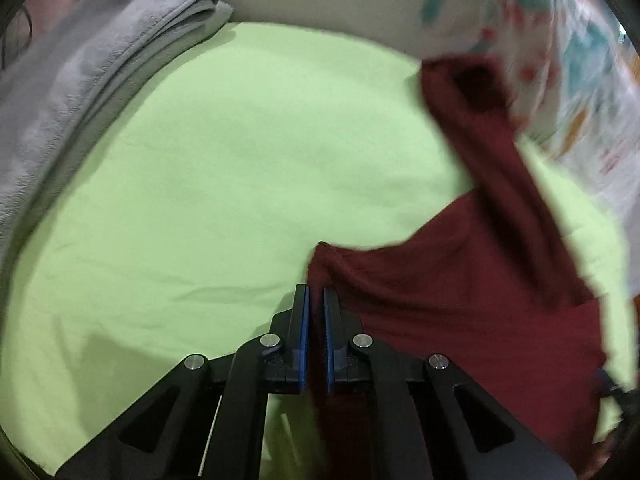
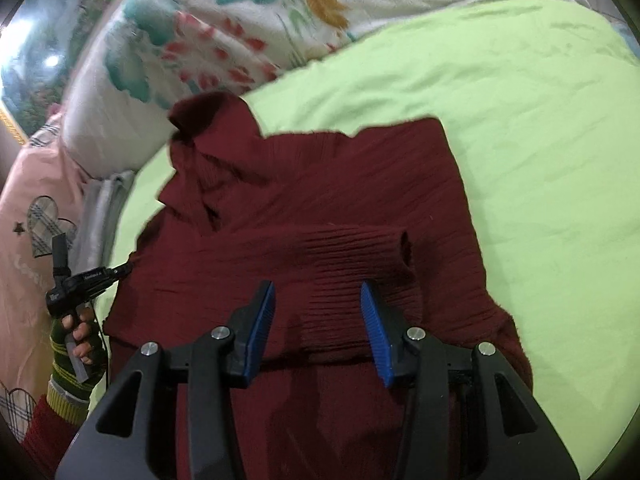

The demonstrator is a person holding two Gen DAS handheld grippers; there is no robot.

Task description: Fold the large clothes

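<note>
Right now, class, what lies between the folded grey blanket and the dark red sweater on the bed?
Only bare light green sheet. The left wrist view shows it running unbroken from the grey blanket to the dark red sweater.

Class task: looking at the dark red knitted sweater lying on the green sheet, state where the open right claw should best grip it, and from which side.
Probably the ribbed cuff of the dark red knitted sweater, taken from above: it lies folded across the body, directly ahead between the open right claw fingers.

Floral pillow [image 1: 560, 60] motion-blurred; maroon sweater [image 1: 460, 300] cut off, perhaps continues below frame
</note>
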